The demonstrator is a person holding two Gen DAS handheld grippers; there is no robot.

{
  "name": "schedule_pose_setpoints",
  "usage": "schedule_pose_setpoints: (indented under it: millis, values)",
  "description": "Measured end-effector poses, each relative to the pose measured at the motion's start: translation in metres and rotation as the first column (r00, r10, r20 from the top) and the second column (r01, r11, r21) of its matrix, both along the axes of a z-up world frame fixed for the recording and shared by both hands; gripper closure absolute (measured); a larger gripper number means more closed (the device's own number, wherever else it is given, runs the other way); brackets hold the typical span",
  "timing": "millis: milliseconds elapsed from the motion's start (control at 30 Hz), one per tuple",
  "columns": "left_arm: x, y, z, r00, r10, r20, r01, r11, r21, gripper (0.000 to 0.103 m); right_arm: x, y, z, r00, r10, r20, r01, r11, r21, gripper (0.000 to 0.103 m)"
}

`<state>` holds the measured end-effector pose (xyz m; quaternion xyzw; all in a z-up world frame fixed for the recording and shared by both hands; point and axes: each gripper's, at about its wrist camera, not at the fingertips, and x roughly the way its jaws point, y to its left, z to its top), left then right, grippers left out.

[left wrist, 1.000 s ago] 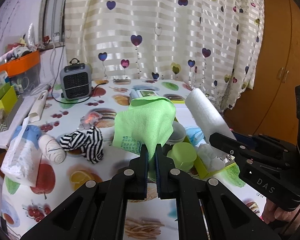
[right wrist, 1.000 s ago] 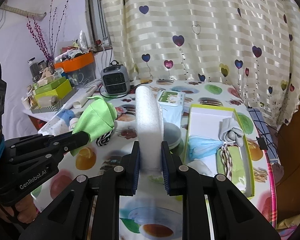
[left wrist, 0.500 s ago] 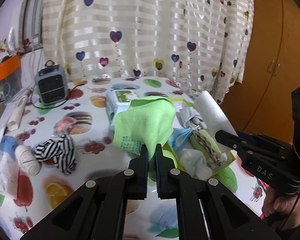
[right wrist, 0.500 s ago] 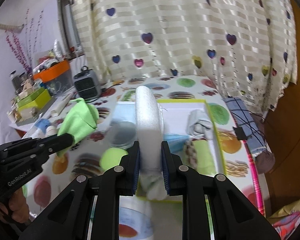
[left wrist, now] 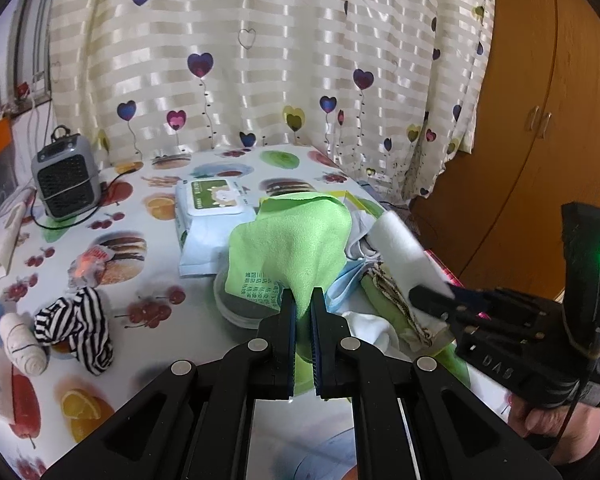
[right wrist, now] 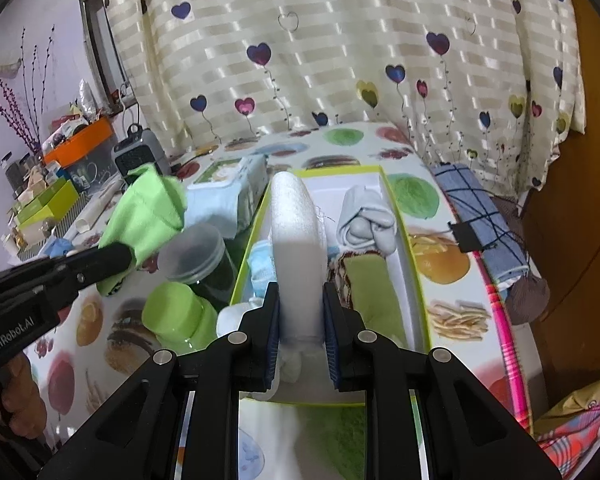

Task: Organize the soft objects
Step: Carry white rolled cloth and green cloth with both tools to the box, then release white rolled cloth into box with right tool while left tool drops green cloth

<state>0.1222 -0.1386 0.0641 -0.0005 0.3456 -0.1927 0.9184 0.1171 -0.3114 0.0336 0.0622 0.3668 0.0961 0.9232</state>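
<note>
My left gripper point(left wrist: 303, 304) is shut on a green cloth point(left wrist: 288, 248) that stands up from its jaws; the same green cloth point(right wrist: 144, 212) shows at the left of the right wrist view. My right gripper point(right wrist: 300, 304) is shut on a white foam roll point(right wrist: 298, 240), held over the white box with a green rim point(right wrist: 404, 240). That foam roll point(left wrist: 408, 252) juts from the right gripper in the left wrist view. In the box lie a grey rolled cloth point(right wrist: 366, 220), a blue mask point(right wrist: 260, 268) and a green folded cloth point(right wrist: 374, 296). A striped cloth point(left wrist: 76, 328) lies on the table at left.
A pack of wipes point(left wrist: 212, 220), a grey heater point(left wrist: 66, 178), a clear jar point(right wrist: 204, 256) and a green cup point(right wrist: 176, 316) stand on the fruit-print tablecloth point(left wrist: 132, 264). A checked blue cloth point(right wrist: 484, 216) lies at the table's right edge. Curtain behind, wooden wardrobe at right.
Both grippers have moved right across the table toward the box, each keeping its grip. The foam roll now hangs over the box instead of beside it.
</note>
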Motion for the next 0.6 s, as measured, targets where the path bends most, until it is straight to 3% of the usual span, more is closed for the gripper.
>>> schedule_pose_setpoints:
  millis: [233, 333, 467, 600]
  values:
    - [0.014, -0.015, -0.005, 0.999, -0.029, -0.013, 0.029, 0.999, 0.016, 0.097, 0.018, -0.002, -0.029, 0.995, 0.029, -0.094, -0.028, 1.000, 0.009, 0.082]
    - [0.022, -0.023, -0.008, 0.999, -0.044, -0.021, 0.045, 0.999, 0.020, 0.097, 0.018, -0.004, -0.032, 0.995, 0.034, -0.093, -0.033, 0.999, 0.013, 0.080]
    - [0.033, -0.033, -0.013, 0.998, -0.060, -0.036, 0.061, 0.998, 0.021, 0.097, 0.013, -0.007, -0.023, 0.998, 0.047, -0.046, -0.045, 0.999, 0.030, 0.059]
    - [0.044, -0.044, -0.018, 0.996, -0.076, -0.048, 0.077, 0.997, 0.021, 0.097, 0.012, -0.014, -0.020, 0.999, 0.014, -0.029, -0.013, 0.999, 0.032, 0.058]
